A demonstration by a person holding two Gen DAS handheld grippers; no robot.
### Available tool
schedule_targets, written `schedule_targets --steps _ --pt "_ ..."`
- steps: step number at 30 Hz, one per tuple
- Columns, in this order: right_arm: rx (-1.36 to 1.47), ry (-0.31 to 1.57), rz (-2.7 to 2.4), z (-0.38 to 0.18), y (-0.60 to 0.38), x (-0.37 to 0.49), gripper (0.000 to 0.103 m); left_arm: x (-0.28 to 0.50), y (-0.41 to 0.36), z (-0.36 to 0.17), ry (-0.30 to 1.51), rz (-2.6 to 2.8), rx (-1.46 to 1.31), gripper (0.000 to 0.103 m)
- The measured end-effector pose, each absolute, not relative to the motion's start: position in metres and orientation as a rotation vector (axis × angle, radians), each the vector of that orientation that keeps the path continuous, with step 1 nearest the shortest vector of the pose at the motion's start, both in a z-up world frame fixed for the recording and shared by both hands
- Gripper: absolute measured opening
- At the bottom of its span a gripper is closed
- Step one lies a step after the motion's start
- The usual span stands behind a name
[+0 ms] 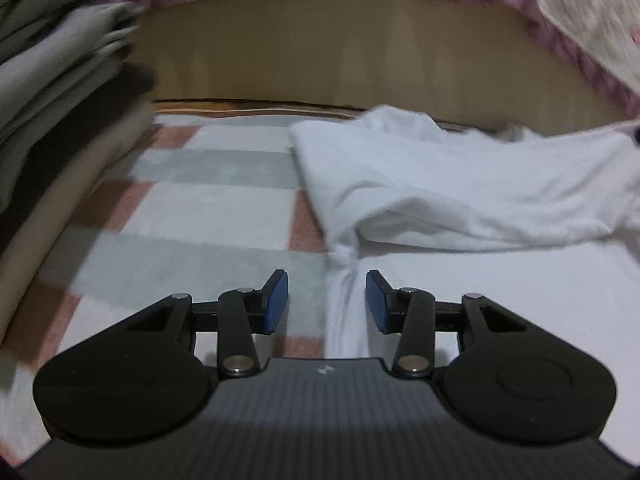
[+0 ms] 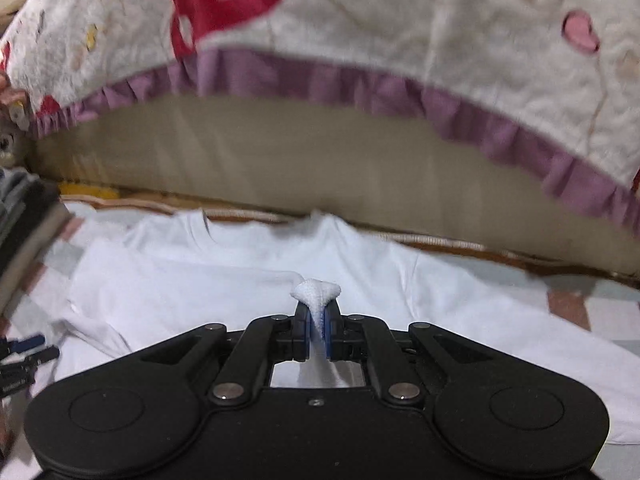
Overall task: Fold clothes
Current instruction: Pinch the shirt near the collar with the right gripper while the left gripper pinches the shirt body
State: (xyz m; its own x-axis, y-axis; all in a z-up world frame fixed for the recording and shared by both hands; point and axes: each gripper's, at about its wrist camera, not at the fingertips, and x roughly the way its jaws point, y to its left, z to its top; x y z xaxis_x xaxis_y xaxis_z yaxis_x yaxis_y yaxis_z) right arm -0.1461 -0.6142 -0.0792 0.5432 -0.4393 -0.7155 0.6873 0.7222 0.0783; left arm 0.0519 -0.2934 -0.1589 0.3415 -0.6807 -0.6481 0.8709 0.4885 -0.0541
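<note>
Right wrist view: one white T-shirt [image 2: 248, 276] on the checked blanket [image 2: 600, 304], collar toward its far edge, long axis near-to-far. Right gripper [image 2: 317, 334] fingers pinch its fabric; left gripper [image 1: 327, 304] fingers stand apart, clamping nothing.

Home bedroom: checked bedsheet [image 1: 224, 216] underfoot, frilled floral quilt [image 2: 360, 40] at 12 o'clock, stack of folded clothes [image 1: 48, 92] at 9 o'clock, padded beige headboard [image 2: 280, 160] behind
</note>
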Motion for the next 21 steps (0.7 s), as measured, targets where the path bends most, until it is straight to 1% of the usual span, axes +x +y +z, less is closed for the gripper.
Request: schedule_targets --steps 3,5,6,7,9,12,17,20,21 --pt "0.362 0.759 -0.672 -0.087 -0.623 -0.137 0.008 0.049 -0.306 -0.161 0.62 -1.094 0.367 0.047" --pt "0.352 0.762 -0.658 -0.085 -0.63 -0.131 0.008 0.047 -0.316 -0.164 0.567 -1.096 0.426 0.046" --pt "0.353 0.76 -0.657 -0.083 -0.632 -0.13 0.008 0.047 -0.32 -0.166 0.541 -1.082 0.454 0.045" --pt "0.356 0.76 -0.657 -0.081 -0.633 -0.129 0.008 0.049 -0.323 -0.166 0.526 -1.056 0.466 0.031" --pt "0.359 0.763 -0.66 -0.077 -0.635 -0.127 0.008 0.056 -0.319 -0.164 0.548 -1.008 0.436 0.01" --pt "0.371 0.779 -0.686 -0.076 -0.637 -0.132 0.008 0.066 -0.3 -0.155 0.589 -1.01 0.317 0.009" --pt "0.461 0.865 -0.795 -0.103 -0.651 -0.138 0.008 0.08 -0.28 -0.158 0.665 -0.964 0.086 0.009" --pt "0.48 0.891 -0.806 -0.12 -0.654 -0.134 0.008 0.098 -0.272 -0.166 0.808 -0.935 -0.05 0.01" --pt "0.467 0.903 -0.801 -0.125 -0.654 -0.131 0.008 0.102 -0.272 -0.167 0.837 -0.939 -0.051 0.01"
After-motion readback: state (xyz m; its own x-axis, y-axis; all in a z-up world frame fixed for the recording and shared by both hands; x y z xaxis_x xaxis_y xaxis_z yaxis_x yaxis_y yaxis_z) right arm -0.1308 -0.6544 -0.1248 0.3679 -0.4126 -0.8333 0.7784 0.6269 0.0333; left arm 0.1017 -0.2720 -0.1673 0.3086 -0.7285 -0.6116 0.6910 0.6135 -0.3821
